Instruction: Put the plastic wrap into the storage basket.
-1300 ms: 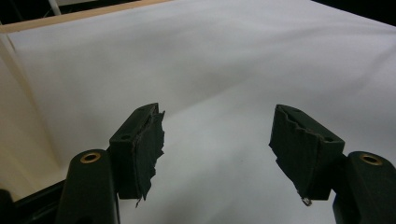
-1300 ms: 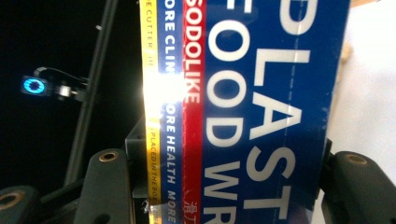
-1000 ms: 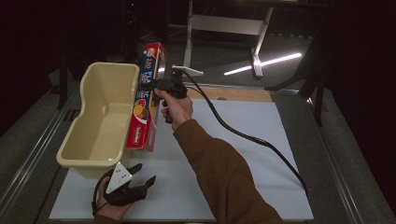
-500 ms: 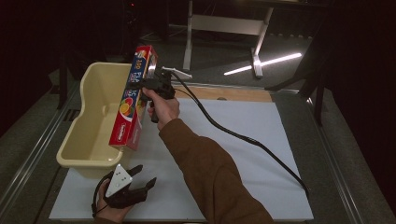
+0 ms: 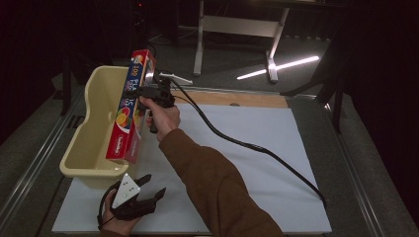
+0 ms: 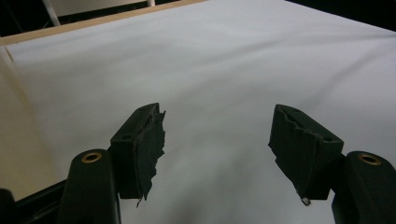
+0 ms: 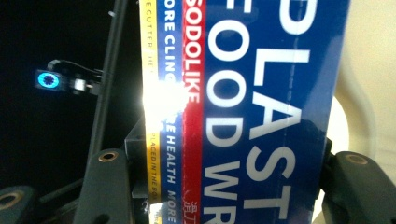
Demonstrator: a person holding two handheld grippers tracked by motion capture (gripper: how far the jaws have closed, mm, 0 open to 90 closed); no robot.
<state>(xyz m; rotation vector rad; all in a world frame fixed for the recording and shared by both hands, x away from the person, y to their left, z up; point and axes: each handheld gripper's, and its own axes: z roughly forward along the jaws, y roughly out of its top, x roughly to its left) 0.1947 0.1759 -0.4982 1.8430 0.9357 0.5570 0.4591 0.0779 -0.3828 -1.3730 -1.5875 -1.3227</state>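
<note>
Right gripper: jaws squeezed on the food wrap box
Box: lifted, tilted, over the yellow tub
Left gripper: jaws wide apart, holding nothing, low on the white mat

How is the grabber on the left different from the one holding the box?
The right gripper is shut on the plastic food wrap box and held up beside the yellow tub, while the left gripper is open with nothing between its jaws. The right one is raised with the arm stretched forward; the left one sits low over the white table cover, near the person. Both are black, two-jawed and hand-held.
</note>
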